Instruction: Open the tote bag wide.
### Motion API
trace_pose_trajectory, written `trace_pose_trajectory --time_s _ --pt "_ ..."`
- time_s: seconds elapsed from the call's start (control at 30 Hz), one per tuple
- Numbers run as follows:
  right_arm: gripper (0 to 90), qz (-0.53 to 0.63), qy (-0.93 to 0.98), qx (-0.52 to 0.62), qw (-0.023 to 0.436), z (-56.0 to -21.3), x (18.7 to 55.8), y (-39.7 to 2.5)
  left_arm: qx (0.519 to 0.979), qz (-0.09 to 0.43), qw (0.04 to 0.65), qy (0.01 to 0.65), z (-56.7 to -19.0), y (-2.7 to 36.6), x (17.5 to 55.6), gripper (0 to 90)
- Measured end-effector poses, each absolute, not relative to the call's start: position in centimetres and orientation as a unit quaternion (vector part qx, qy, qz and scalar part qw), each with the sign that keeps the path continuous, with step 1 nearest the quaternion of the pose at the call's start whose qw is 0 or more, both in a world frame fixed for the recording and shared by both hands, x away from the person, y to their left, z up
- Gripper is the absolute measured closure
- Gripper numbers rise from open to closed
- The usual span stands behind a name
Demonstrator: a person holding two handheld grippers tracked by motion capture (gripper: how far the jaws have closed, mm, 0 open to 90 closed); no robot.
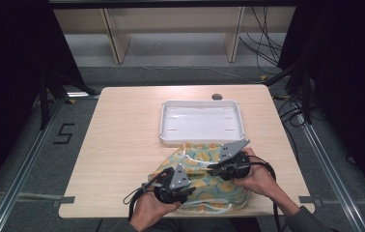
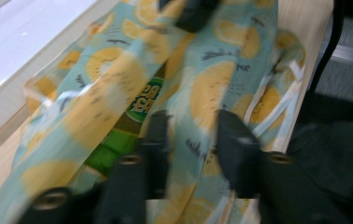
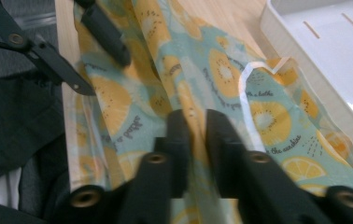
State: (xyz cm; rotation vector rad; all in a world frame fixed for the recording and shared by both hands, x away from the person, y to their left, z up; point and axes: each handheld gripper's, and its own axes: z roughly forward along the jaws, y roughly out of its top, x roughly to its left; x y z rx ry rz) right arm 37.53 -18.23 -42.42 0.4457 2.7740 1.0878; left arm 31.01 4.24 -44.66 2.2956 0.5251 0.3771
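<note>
Both tools are on the bag, so the step in hand looks like opening it up or pulling fabric apart to get at what's inside.

L gripper [image 2: 191,135]: jaws part-closed w/ a fold of the citrus-print drawstring bag [image 2: 118,79] pinched between them, gap only as wide as the cloth. Just beyond its jaws, left side, a slit in the fabric shows a green packet [image 2: 118,140] w/ a printed label inside the bag.

R gripper [image 3: 193,135]: jaws nearly together, clamped on another ridge of the same bag [image 3: 240,93]. Past its tips the white drawstring [image 3: 244,88] loops over the cloth; further right sits the white tray [image 3: 314,51].

High view: L gripper [image 1: 183,181] at the bag's near-left part, R gripper [image 1: 225,166] just beyond it twd the tray; the bag [image 1: 204,169] lies on the table [image 1: 122,140] between tray [image 1: 202,123] and the near edge, touching or nearly touching the tray's near wall.

Next, prob.: draw the two pinches apart, steady, w/o losing grip, so the mouth widens enough to free the packet. Risk: thin cloth slips, or the whole bag drags instead of opening.
</note>
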Motion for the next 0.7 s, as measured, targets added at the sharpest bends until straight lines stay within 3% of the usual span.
trace_pose_trajectory --time_s 0.13,0.6,0.7 --pt "90.0 0.345 0.92 0.164 0.082 -42.3 39.3 -18.1 0.904 0.14 0.358 0.188 -45.1 4.0 30.9 89.4" --pt "90.0 0.33 0.895 0.248 0.167 -42.2 47.0 -19.2 0.929 0.085 0.325 0.155 -46.4 5.0 28.3 90.0" --pt "90.0 0.334 0.89 0.264 0.167 -42.4 48.0 -19.6 0.938 0.081 0.308 0.134 -46.4 5.1 28.2 90.0"
